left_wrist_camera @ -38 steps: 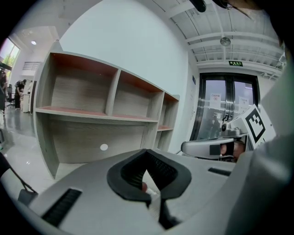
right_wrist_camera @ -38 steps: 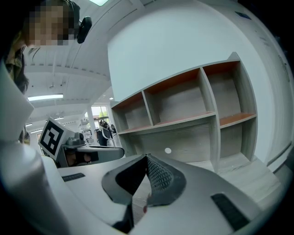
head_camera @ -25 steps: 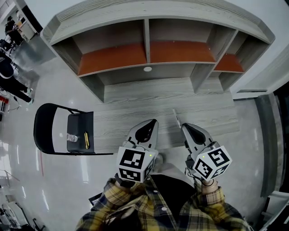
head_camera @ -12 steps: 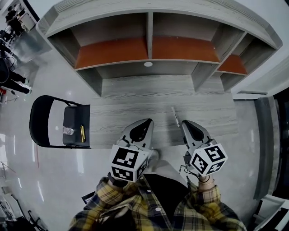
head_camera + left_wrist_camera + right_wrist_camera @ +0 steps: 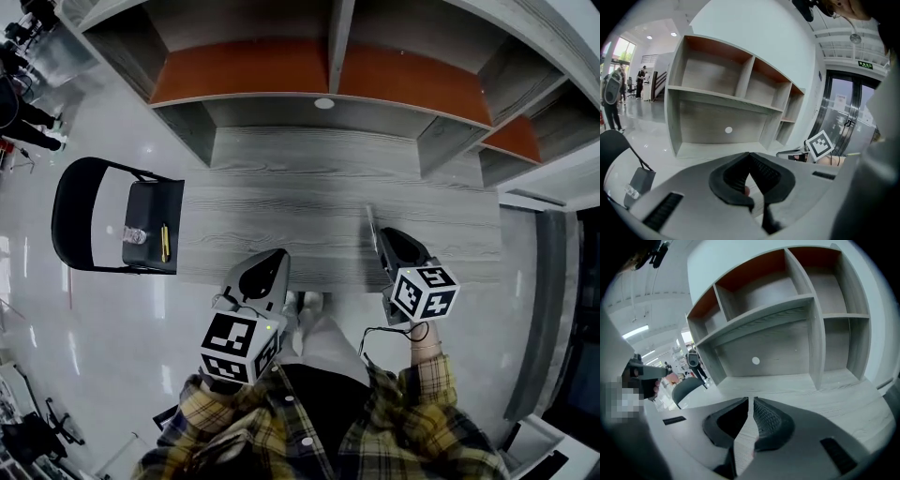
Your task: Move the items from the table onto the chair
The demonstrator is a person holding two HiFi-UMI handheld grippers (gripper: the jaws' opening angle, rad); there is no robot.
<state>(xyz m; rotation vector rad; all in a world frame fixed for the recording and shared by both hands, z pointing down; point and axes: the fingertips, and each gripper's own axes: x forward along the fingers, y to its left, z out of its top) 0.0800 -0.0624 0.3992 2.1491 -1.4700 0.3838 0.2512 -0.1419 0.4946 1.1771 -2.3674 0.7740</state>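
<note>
At eleven o'clock off the right gripper (image 5: 382, 242), a slim rod (image 5: 368, 221) lies on the table (image 5: 281, 192). Judged light, stiff and roll-prone; pinch mid-length. Right gripper and left gripper (image 5: 275, 258) both have their jaws together, empty.

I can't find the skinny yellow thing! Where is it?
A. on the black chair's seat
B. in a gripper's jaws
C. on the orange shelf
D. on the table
A: the skinny yellow thing lies on the black chair's seat, left of the table.
</note>
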